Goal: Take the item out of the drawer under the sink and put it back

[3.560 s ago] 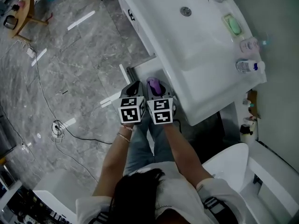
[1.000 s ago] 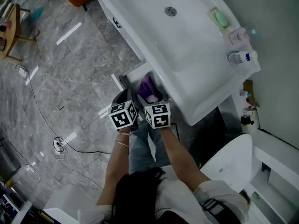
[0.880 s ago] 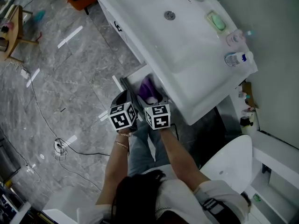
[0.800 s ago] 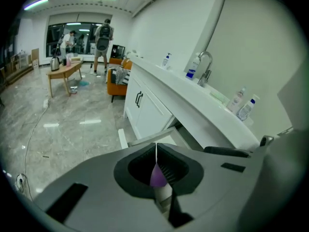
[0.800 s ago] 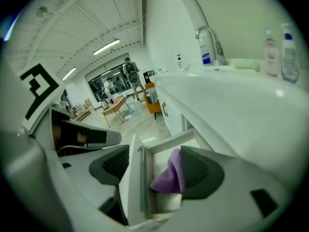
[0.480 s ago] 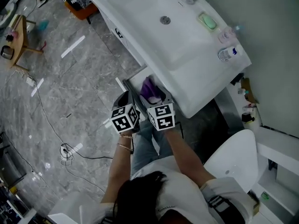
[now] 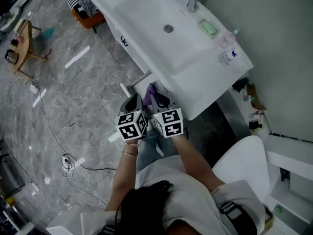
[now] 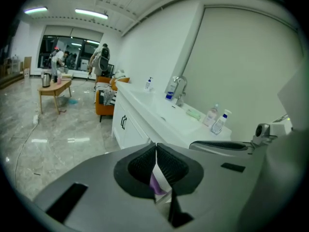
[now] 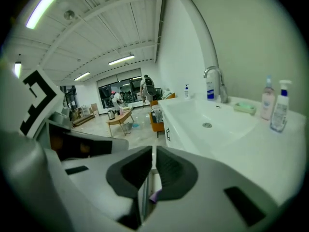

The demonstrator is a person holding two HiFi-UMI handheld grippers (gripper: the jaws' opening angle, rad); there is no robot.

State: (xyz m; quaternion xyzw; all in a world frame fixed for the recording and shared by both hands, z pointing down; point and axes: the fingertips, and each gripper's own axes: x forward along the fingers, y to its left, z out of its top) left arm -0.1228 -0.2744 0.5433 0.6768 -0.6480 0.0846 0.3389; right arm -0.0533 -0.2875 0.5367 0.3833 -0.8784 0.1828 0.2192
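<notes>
The purple, soft-looking item (image 7: 152, 93) lies inside the open white drawer (image 7: 138, 80) under the white basin desk (image 7: 205, 70), in the part of the drawer that sticks out past the desk's front edge. Neither pair of tongs touches it.

The right tongs (image 9: 153, 151) hang just above the drawer's near end, and their jaws are closing down to a thin slit. Nothing is pinched between the pads. The purple item and a drawer edge show only beyond the gap. The left tongs (image 8: 156, 146) sit just beside them, over the drawer's near left corner. Their jaws are drawn together and empty, with a sliver of purple visible past them too. Both pairs point down at the drawer, above the grey marble floor (image 7: 73, 97) in front of the oval sink bowl (image 7: 164, 21).

As for progress, the drawer is pulled out and the item sits in it, free of any hold. Whether it has yet to be lifted out or has already been put back cannot be read from this. Either way the drawer stands open, so if the item is already back, pushing the drawer shut would likely be all that is left.
</notes>
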